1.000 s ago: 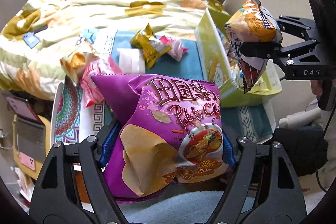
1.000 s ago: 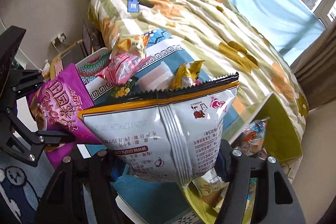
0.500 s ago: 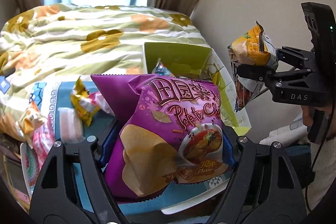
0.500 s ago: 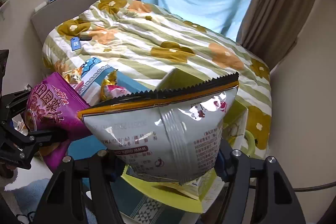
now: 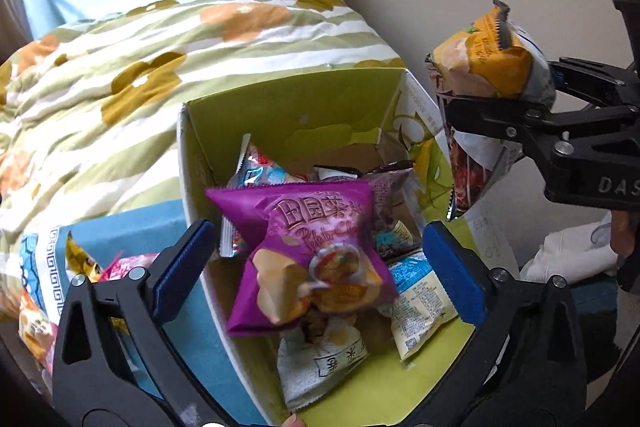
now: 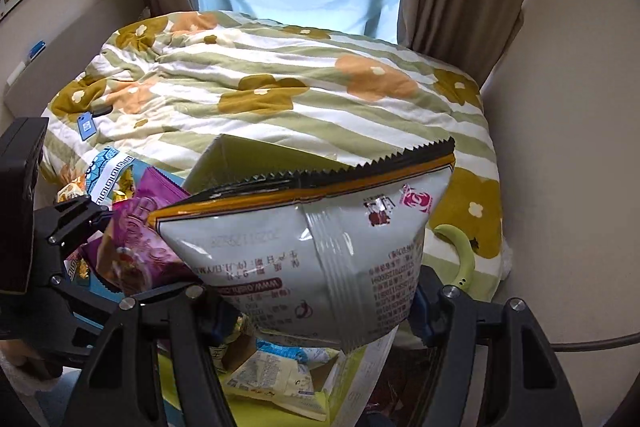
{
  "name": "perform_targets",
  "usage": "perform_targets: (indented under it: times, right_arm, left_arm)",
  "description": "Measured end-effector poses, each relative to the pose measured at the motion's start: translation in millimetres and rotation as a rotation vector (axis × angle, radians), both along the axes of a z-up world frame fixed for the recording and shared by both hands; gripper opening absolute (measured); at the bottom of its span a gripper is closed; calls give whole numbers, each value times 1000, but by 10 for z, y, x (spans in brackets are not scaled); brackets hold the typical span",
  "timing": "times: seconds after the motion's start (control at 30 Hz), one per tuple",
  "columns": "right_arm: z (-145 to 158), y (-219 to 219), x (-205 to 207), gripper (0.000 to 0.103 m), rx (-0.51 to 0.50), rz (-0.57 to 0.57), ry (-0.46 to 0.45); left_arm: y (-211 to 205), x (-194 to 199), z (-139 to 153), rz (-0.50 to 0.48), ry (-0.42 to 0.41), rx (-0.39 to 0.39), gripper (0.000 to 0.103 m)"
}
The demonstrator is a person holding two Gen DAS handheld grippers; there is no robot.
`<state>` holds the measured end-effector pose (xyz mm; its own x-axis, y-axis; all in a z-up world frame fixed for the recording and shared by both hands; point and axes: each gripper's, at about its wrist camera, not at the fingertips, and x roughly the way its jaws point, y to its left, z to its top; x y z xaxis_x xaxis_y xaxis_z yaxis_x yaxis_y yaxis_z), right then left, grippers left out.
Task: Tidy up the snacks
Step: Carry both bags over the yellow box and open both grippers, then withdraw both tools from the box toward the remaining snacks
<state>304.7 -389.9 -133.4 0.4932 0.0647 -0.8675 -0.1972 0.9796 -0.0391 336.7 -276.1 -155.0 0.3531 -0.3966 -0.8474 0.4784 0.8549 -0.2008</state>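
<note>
Over the green box [image 5: 288,115], the left gripper [image 5: 316,267] has just sprung apart, dropping the purple chip bag [image 5: 308,259] in, while the right gripper [image 6: 316,311] stays clamped on the orange chip bag [image 6: 304,251].

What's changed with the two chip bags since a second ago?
Both grippers swung over to the green box. The left gripper has just been opening its jaws, letting the purple chip bag drop over the box. The right gripper still clamps the silver-backed bag.
</note>
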Motion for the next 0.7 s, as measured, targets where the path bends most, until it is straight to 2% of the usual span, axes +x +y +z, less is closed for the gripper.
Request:
perform_targets:
  times: [0.1,0.27,0.43,0.53,0.7]
  right_arm:
    - [-99,-99,149,63,12,-18,31]
    - [-230,-133,337,63,7,-29,71]
    - [-352,-139,475,63,12,-51,86]
    - [-398,-157,561,63,35,-96,76]
    - [-464,-174,583,67,120,-209,8]
  left_arm:
    - [32,42,-23,-3,14,-4,102]
    - [277,-21,-39,15,48,-82,102]
    - [423,-58,-25,52,11,-54,102]
    - [486,-51,-37,70,12,-61,102]
    - [531,-84,-83,88,31,-66,102]
